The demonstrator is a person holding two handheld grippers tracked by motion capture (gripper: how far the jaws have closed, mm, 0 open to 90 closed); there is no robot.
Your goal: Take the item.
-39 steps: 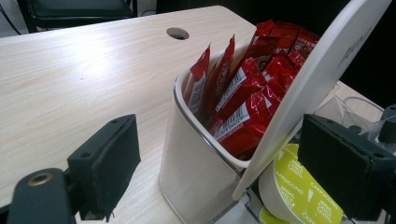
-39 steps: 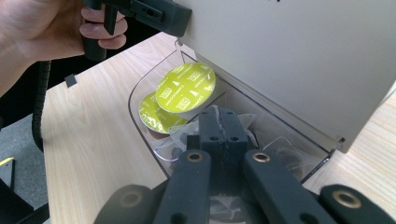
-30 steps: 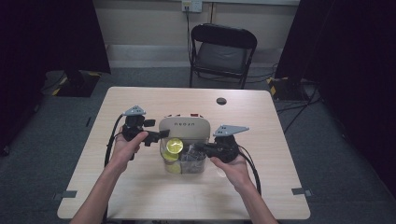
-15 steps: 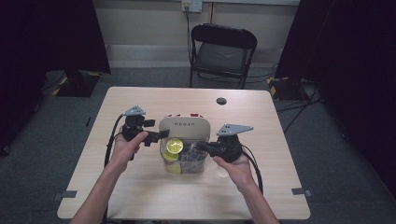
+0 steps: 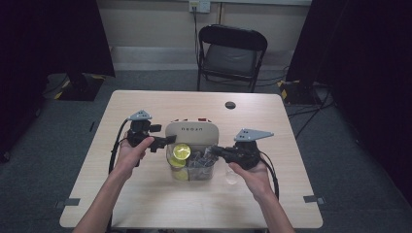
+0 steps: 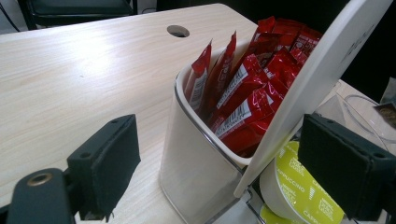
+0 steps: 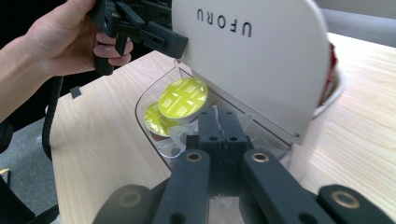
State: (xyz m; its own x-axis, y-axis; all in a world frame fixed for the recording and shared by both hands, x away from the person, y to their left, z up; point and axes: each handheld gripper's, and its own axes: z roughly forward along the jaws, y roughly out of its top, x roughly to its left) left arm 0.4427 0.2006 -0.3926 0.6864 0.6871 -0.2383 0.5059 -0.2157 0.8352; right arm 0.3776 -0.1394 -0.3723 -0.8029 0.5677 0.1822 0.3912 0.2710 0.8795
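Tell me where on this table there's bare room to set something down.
The table is bare along its near edge in front of the forearms, and across the far strip around the round hole. The far left corner is free too. It is crowded mid-table, where both hands flank the white organizer and its yellow capsules.

red sachets (image 6: 247, 88), yellow-green capsules (image 7: 182, 99), white lid (image 7: 252, 56)

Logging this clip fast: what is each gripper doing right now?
Left gripper: open, jaws either side of the white lid, not pressing it.
Right gripper: shut over the clear box; whether it pinches anything cannot be told.
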